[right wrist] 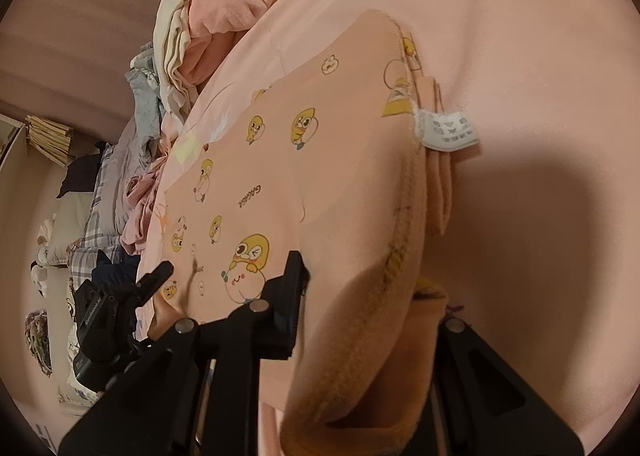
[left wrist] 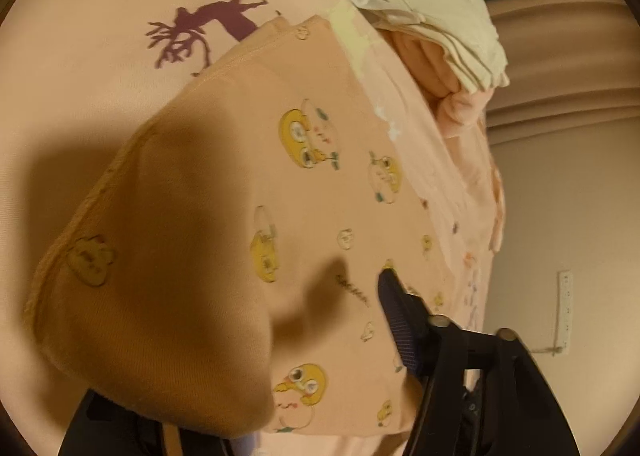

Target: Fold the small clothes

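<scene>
A small peach garment (left wrist: 240, 195) printed with yellow cartoon ducks lies on a pink bedsheet (left wrist: 100, 55). In the left wrist view a fold of it drapes over my left gripper (left wrist: 256, 388); only the right finger (left wrist: 400, 320) shows, the left one is hidden under cloth. In the right wrist view the same garment (right wrist: 280, 159) has a white care label (right wrist: 448, 129) at its edge. A thick fold covers my right gripper (right wrist: 360, 332); its left finger (right wrist: 292, 288) shows. The left gripper (right wrist: 120, 296) shows at the garment's left edge.
A pile of unfolded clothes, cream (left wrist: 440, 23) and pink (left wrist: 460, 103), lies at the sheet's far edge; it also shows in the right wrist view (right wrist: 200, 27). Grey and plaid bedding (right wrist: 104, 195) lies beyond. The sheet has deer prints (left wrist: 200, 31).
</scene>
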A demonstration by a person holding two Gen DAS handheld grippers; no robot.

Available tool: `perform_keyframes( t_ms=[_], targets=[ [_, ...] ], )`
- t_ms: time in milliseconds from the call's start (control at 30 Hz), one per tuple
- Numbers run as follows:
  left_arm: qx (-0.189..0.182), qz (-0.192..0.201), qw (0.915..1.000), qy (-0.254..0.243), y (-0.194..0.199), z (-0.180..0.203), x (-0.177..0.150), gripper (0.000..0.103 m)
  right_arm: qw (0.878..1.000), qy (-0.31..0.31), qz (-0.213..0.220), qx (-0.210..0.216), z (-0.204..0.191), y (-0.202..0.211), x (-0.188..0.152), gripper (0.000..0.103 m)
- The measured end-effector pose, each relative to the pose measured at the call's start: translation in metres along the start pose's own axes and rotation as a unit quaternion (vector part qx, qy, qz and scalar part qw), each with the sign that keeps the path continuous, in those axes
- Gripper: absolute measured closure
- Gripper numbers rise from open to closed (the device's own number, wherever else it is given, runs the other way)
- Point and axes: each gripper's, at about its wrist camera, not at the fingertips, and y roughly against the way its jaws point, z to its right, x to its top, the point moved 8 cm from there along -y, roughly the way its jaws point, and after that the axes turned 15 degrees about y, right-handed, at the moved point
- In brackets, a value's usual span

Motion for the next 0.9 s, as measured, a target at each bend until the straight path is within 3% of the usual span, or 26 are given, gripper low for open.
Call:
perform_keyframes(
  t_ms=[33,67,167,267,333,433,600,733,900],
  targets=[
    [0.021,0.009,0.9997,0.004,0.001,-0.006,0.001,0.072,1.0,-0.001,0.0,0.001,0.0,0.0,0.0,0.085],
    [0.036,0.016,0.9992,0.006,0.002,-0.012,0.002,0.081,1.0,-0.004,0.001,0.002,0.001,-0.001,0.0,0.085],
    [0.03,0.019,0.9993,-0.003,0.002,-0.015,0.002,0.089,1.0,-0.009,0.003,0.002,0.002,-0.001,-0.001,0.086],
    [0.047,0.034,0.9983,-0.01,0.002,-0.013,0.0,0.092,1.0,0.006,0.005,-0.012,0.0,-0.003,0.0,0.092],
    [0.055,0.069,0.9956,-0.032,0.007,-0.007,-0.002,0.094,1.0,0.011,0.01,-0.015,-0.003,-0.003,0.0,0.094],
    [0.052,0.102,0.9913,-0.065,0.02,0.001,-0.011,0.096,0.999,0.031,0.026,0.016,-0.01,0.01,0.002,0.095],
    [0.011,0.072,0.9953,-0.064,0.034,0.001,-0.033,0.097,0.996,0.01,0.047,0.069,-0.009,0.038,0.0,0.095],
    [0.011,0.074,0.9925,-0.097,0.057,-0.008,-0.073,0.097,0.994,0.021,0.044,0.094,-0.01,0.058,-0.017,0.095],
    [0.024,0.106,0.9858,-0.128,0.089,-0.039,-0.113,0.099,0.997,0.051,0.006,0.052,-0.005,0.068,-0.058,0.095]
  ],
)
